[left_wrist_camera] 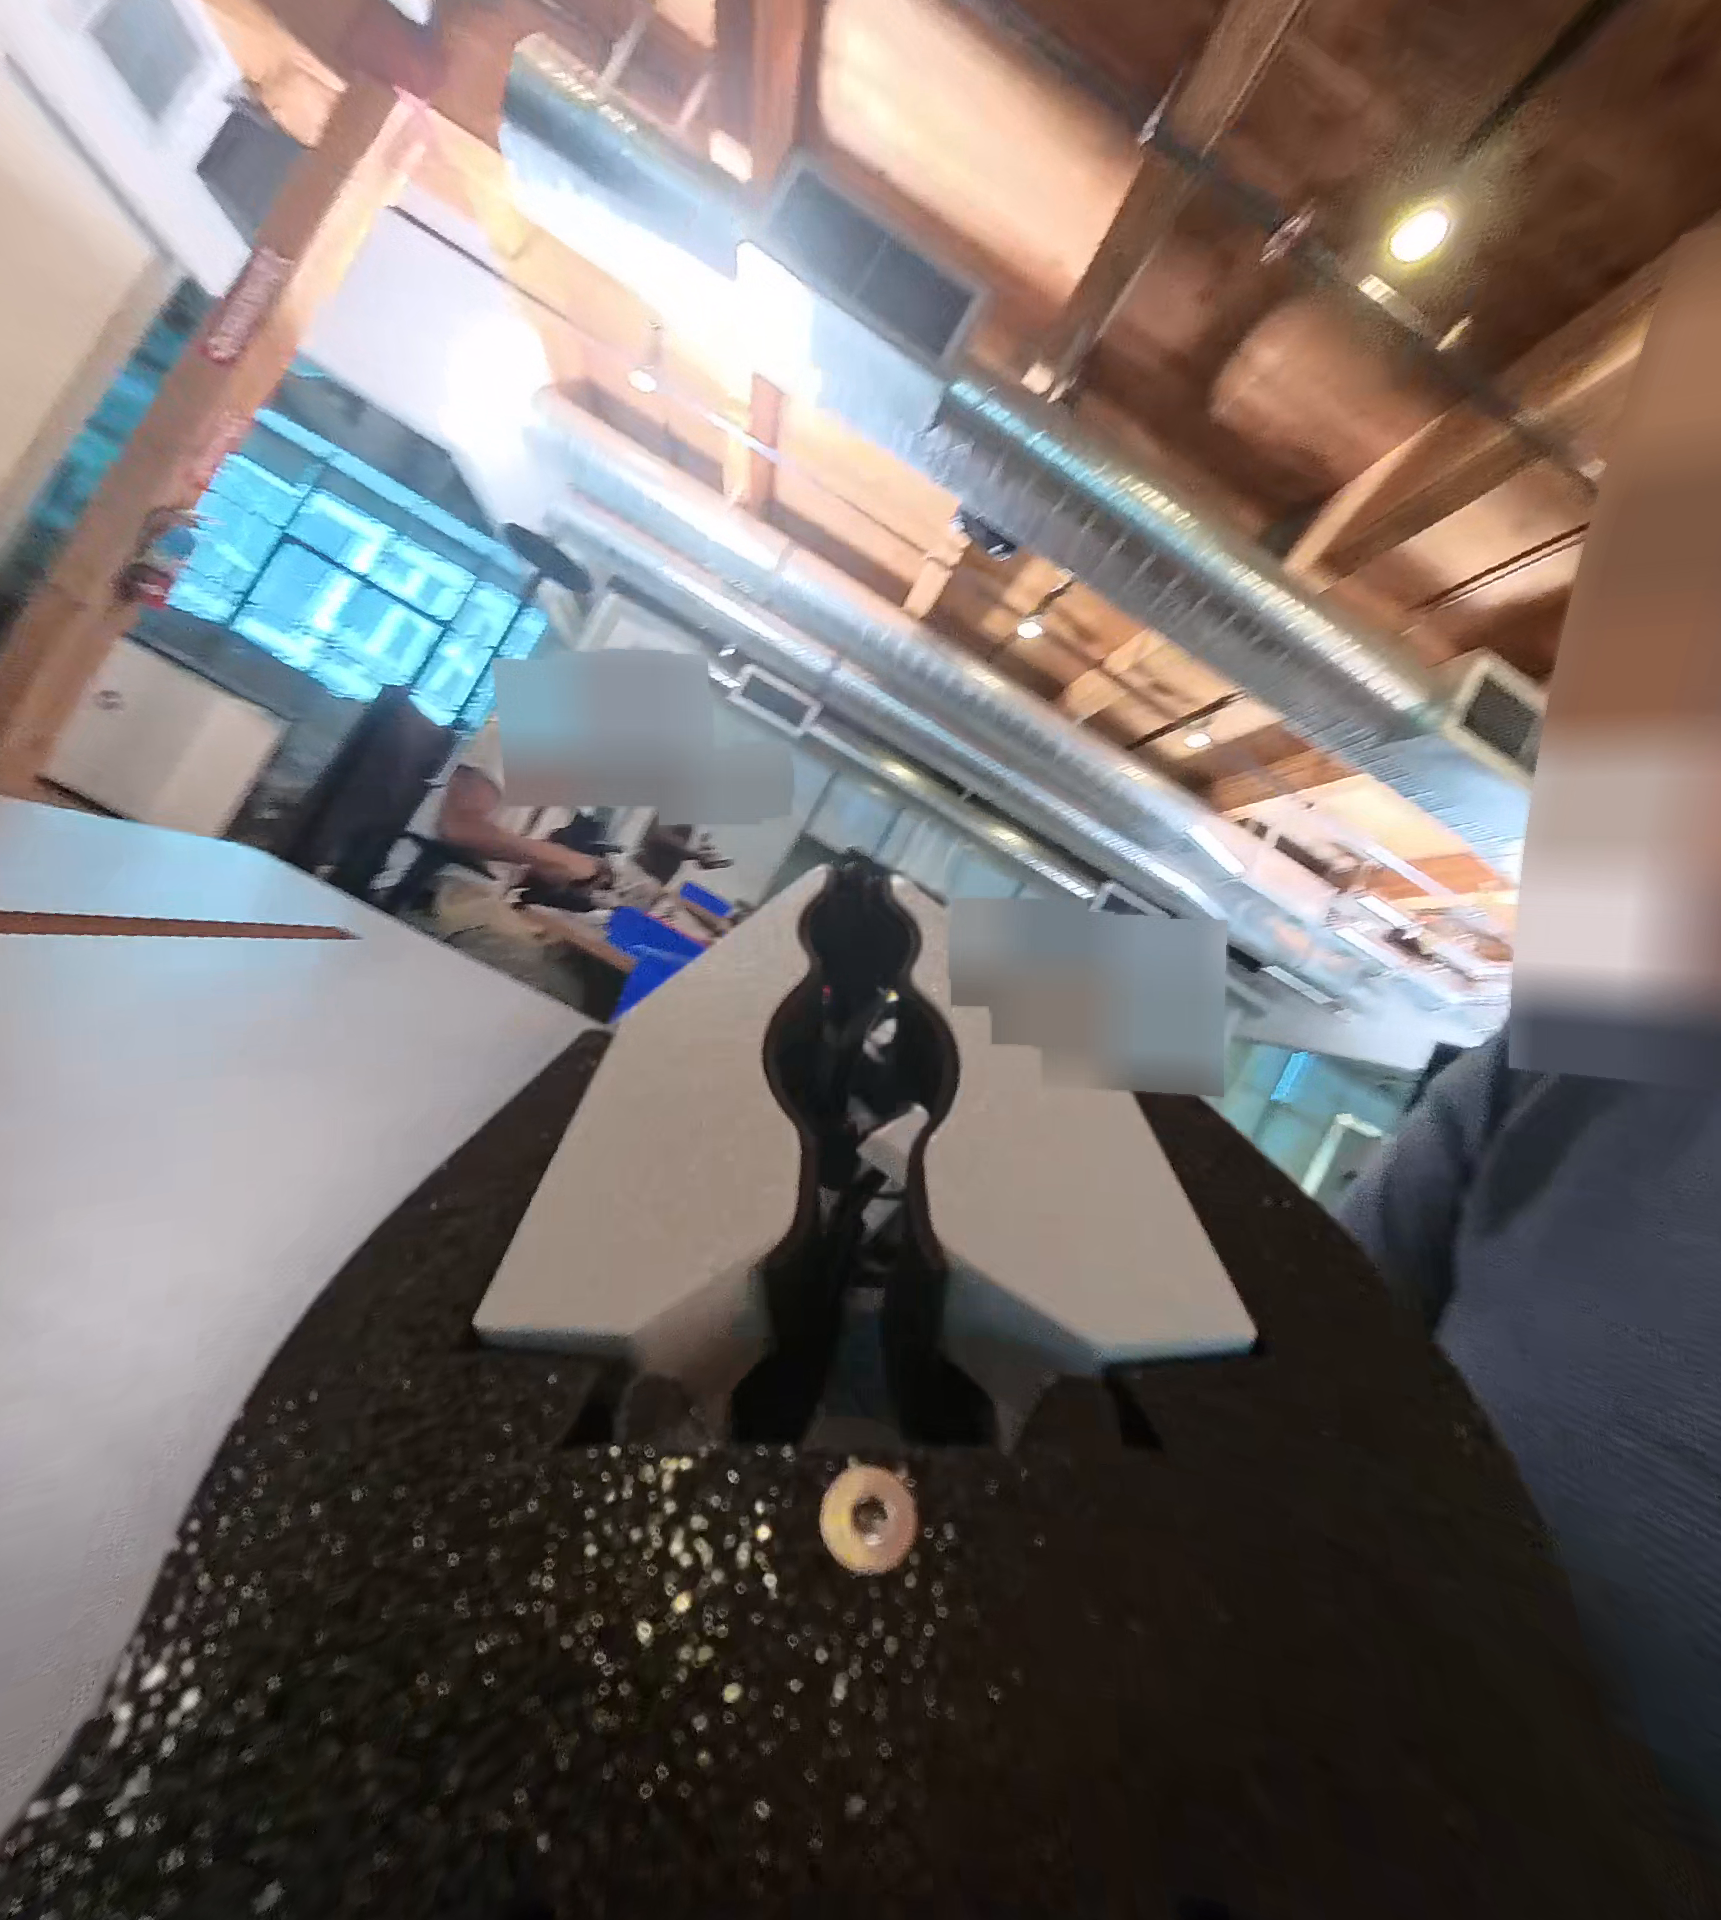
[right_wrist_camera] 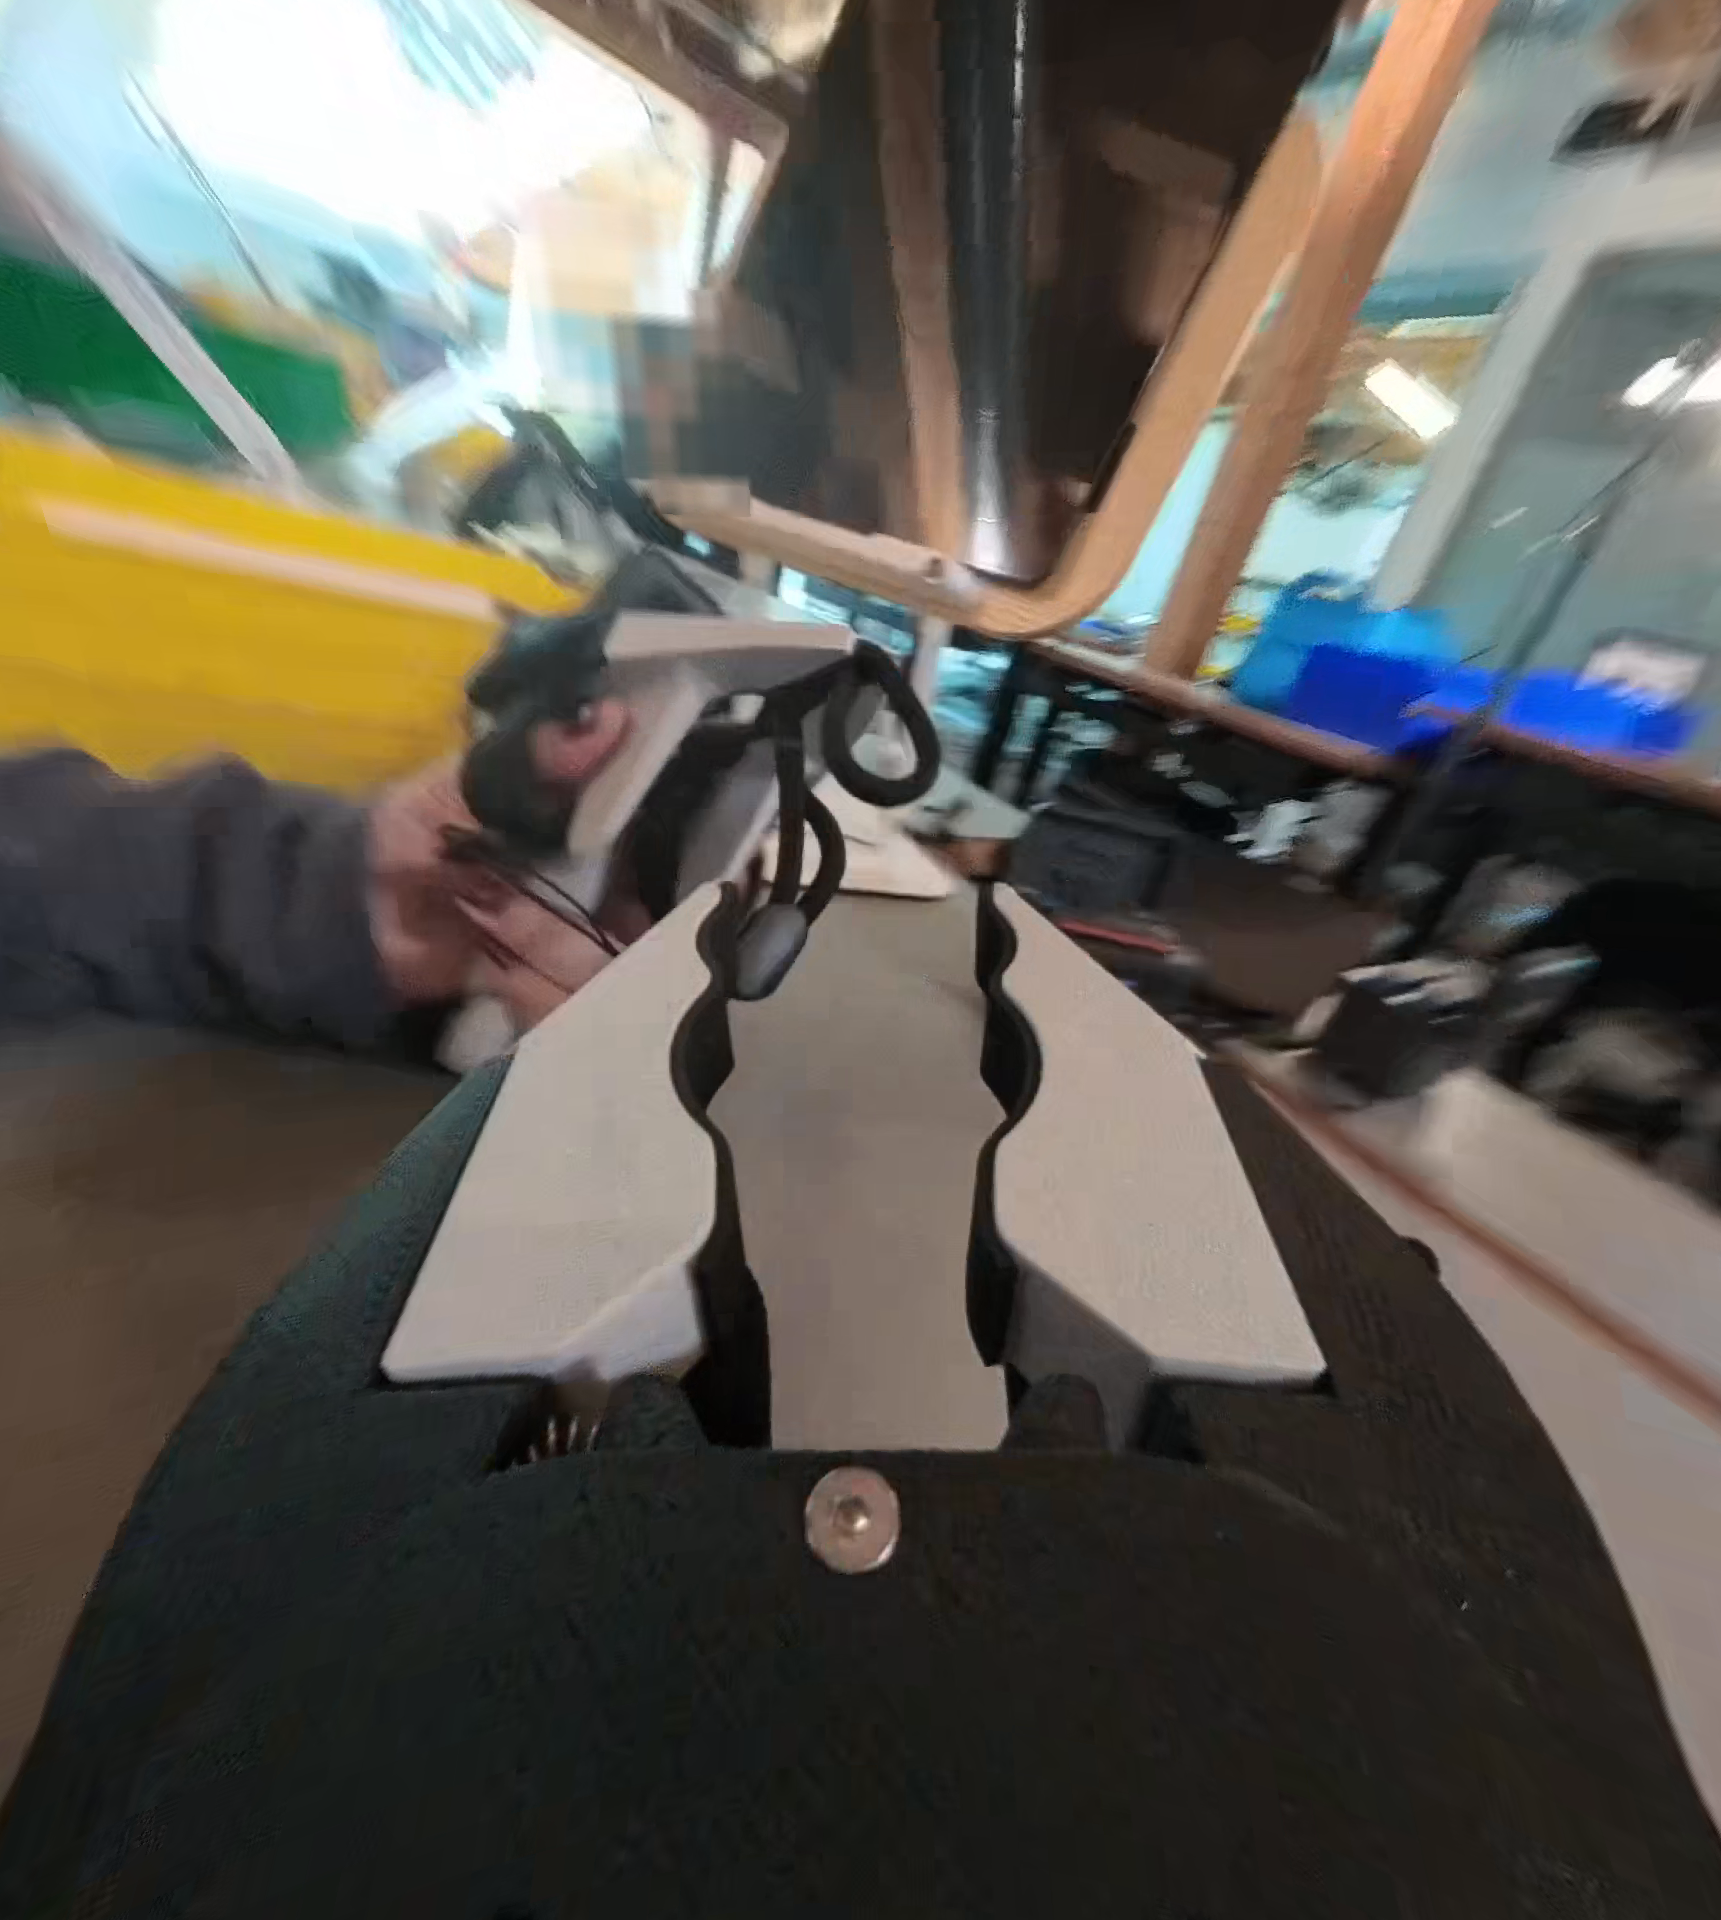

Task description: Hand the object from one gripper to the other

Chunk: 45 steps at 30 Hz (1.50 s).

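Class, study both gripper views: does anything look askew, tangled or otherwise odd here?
Yes. The black cord held in the left gripper dangles in loose loops, one end draped over a fingertip of the open right gripper rather than between its fingers. Both views are also tilted and blurred.

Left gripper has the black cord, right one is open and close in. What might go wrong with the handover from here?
1. The thin black looped cord dangles loosely from the left gripper, so the open right gripper may close on air or catch only one strand.
2. The small grey toggle sits against the right gripper's near finger rather than between the fingers, and could snag.
3. The right wrist view is motion-blurred, making alignment hard to judge.
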Tool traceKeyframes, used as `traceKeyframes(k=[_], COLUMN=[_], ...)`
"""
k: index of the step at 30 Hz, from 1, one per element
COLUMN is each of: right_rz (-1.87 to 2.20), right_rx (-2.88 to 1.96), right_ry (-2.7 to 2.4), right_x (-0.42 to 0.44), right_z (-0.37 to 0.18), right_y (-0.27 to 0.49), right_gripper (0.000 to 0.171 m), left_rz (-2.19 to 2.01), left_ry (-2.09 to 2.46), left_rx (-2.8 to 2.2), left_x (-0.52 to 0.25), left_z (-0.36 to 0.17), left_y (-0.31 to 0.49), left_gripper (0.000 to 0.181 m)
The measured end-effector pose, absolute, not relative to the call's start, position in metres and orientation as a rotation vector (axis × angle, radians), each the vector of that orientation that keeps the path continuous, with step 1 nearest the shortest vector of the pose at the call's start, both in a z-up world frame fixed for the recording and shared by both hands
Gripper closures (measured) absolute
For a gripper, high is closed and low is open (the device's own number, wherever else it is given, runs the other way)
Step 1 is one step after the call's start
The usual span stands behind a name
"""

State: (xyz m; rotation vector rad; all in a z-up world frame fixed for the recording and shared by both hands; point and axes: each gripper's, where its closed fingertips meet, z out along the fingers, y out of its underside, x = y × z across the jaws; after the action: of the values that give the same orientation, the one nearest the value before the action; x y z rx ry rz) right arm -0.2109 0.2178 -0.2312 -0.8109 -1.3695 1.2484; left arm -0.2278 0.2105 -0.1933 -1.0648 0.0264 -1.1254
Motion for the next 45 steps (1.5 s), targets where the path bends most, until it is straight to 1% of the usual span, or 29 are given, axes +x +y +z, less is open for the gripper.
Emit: traceKeyframes(k=[2,4,6,11,12,13,14,17,18,20,23,26,30,31,35,36,38,41,42,44,45], right_rz=[1.503,1.760,1.957,2.049,2.045,2.025,1.975,1.737,1.621,1.346,0.778,0.251,0.046,0.032,0.015,0.014,0.014,0.062,0.127,0.334,0.463], right_rx=[-0.912,-0.979,-1.045,-1.100,-1.105,-1.106,-1.108,-1.062,-1.049,-0.997,-0.815,-0.582,-0.427,-0.413,-0.406,-0.404,-0.398,-0.417,-0.439,-0.517,-0.566], right_ry=[-1.355,-1.343,-1.340,-1.391,-1.413,-1.432,-1.439,-1.427,-1.408,-1.346,-1.263,-1.253,-1.285,-1.283,-1.279,-1.282,-1.288,-1.302,-1.315,-1.336,-1.341], right_x=[-0.208,-0.204,-0.202,-0.205,-0.205,-0.206,-0.208,-0.213,-0.216,-0.217,-0.212,-0.209,-0.216,-0.216,-0.214,-0.214,-0.215,-0.217,-0.218,-0.220,-0.219], right_z=[-0.229,-0.226,-0.225,-0.231,-0.233,-0.235,-0.236,-0.238,-0.239,-0.237,-0.229,-0.225,-0.227,-0.226,-0.226,-0.226,-0.227,-0.230,-0.232,-0.235,-0.235], right_y=[0.215,0.208,0.204,0.193,0.190,0.189,0.190,0.202,0.211,0.232,0.262,0.268,0.251,0.250,0.252,0.252,0.251,0.249,0.246,0.240,0.237], right_gripper=[0.128,0.133,0.135,0.138,0.144,0.159,0.164,0.167,0.167,0.167,0.167,0.167,0.167,0.167,0.167,0.167,0.167,0.165,0.158,0.136,0.131], left_rz=[-1.173,-1.150,-1.122,-1.068,-1.056,-1.049,-1.044,-0.981,-0.928,-0.839,-0.811,-0.782,-0.804,-0.829,-0.843,-0.838,-0.831,-0.841,-0.839,-0.835,-0.844], left_ry=[0.044,0.067,0.092,0.157,0.169,0.180,0.184,0.109,0.067,0.023,0.018,0.026,0.057,0.062,0.042,0.041,0.041,0.058,0.065,0.061,0.045], left_rx=[-1.042,-1.059,-1.081,-1.139,-1.151,-1.162,-1.168,-1.181,-1.193,-1.231,-1.267,-1.283,-1.306,-1.312,-1.339,-1.336,-1.333,-1.314,-1.297,-1.233,-1.195], left_x=[-0.224,-0.220,-0.215,-0.202,-0.199,-0.197,-0.196,-0.207,-0.213,-0.221,-0.221,-0.220,-0.213,-0.211,-0.213,-0.213,-0.214,-0.212,-0.212,-0.217,-0.222], left_z=[-0.191,-0.192,-0.194,-0.199,-0.200,-0.202,-0.202,-0.203,-0.204,-0.208,-0.212,-0.214,-0.216,-0.217,-0.221,-0.221,-0.221,-0.218,-0.216,-0.208,-0.204], left_y=[0.208,0.208,0.209,0.212,0.213,0.213,0.214,0.220,0.224,0.230,0.234,0.236,0.236,0.236,0.240,0.239,0.239,0.236,0.234,0.229,0.226], left_gripper=[0.178,0.178,0.178,0.178,0.178,0.177,0.177,0.175,0.161,0.128,0.109,0.104,0.115,0.122,0.162,0.167,0.174,0.180,0.180,0.181,0.181])
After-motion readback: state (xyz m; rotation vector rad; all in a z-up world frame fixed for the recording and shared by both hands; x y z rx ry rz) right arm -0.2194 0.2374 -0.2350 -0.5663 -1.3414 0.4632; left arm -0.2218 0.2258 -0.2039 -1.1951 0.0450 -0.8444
